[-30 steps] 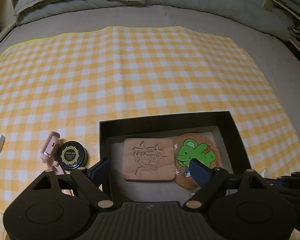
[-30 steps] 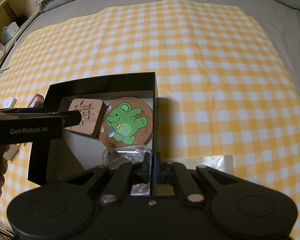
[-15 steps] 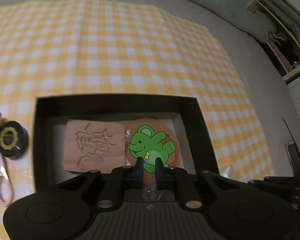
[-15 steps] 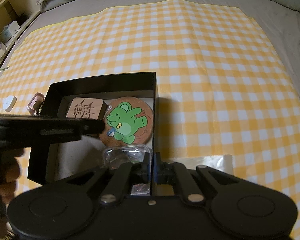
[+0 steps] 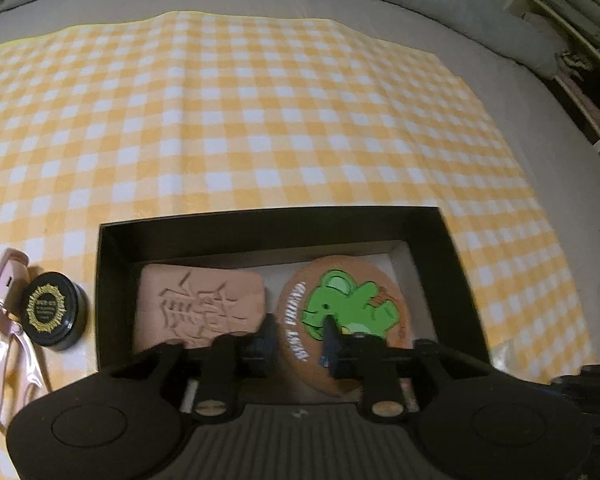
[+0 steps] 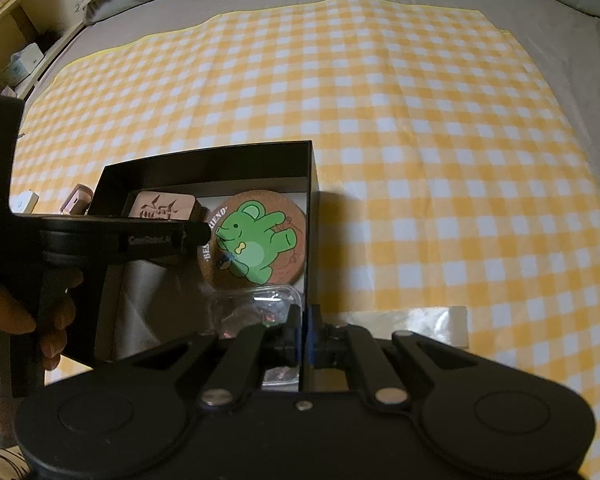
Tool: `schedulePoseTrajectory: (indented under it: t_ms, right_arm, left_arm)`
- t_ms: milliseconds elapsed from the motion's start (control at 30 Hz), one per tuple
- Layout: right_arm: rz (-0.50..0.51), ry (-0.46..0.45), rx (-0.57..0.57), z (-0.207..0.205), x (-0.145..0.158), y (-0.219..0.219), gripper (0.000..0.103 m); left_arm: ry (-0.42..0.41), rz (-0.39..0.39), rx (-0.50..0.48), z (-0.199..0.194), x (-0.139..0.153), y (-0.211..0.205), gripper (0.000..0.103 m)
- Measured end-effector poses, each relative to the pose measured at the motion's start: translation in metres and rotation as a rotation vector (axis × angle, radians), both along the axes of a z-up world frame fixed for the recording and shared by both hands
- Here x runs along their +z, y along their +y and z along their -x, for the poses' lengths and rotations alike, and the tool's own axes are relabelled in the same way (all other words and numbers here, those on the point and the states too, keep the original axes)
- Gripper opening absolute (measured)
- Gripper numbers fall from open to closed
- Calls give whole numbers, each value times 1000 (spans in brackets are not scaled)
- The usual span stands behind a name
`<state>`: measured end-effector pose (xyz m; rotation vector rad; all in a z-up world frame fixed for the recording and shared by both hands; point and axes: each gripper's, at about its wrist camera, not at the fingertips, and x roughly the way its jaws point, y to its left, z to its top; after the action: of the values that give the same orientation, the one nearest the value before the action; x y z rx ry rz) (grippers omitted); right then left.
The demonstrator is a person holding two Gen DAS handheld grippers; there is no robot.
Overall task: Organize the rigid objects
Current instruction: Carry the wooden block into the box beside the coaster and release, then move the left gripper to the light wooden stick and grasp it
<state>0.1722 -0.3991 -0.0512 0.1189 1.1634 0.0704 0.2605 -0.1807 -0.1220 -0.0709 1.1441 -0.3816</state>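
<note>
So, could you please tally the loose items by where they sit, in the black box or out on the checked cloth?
In the black box: 3 (carved tile, bear coaster, clear case)
On the checked cloth: 3 (black jar, pink curler, white gadget)
Total: 6

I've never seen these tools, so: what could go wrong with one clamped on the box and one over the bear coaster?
The right gripper pinches the box wall; a tug could tip it and slide the contents. The left gripper, whose jaws have just been opening with nothing gripped, hangs over the bear coaster; dropping lower, it might jab it into the square coaster.
</note>
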Motion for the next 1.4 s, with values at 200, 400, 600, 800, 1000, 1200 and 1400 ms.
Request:
schedulePoseTrajectory:
  t_ms: [200,400,600,800,1000,1200,1400]
  right_arm:
    - [0,0,-1,0,0,1,3]
    - [1,0,-1,1,0,2,4]
    - [4,-2,-1,1,-1,4,4]
    - [7,-3,0,1,0,6,4]
    - [18,-5,4,-2,-3,10,4]
    - [24,-4,6,-6,-4,11,4]
    - [30,-4,10,-6,-8,13,4]
  left_arm:
    - [-67,-40,-50,11,14,-13,68]
    - [-105,-14,-61,26,32,-7,84]
    - [-150,5,-45,41,50,9,101]
    - [-194,14,-23,54,70,30,103]
    - [-256,-31,-5,63,82,59,103]
    - [-284,-55,75,68,85,101,103]
    - [-272,-72,164,69,81,150,103]
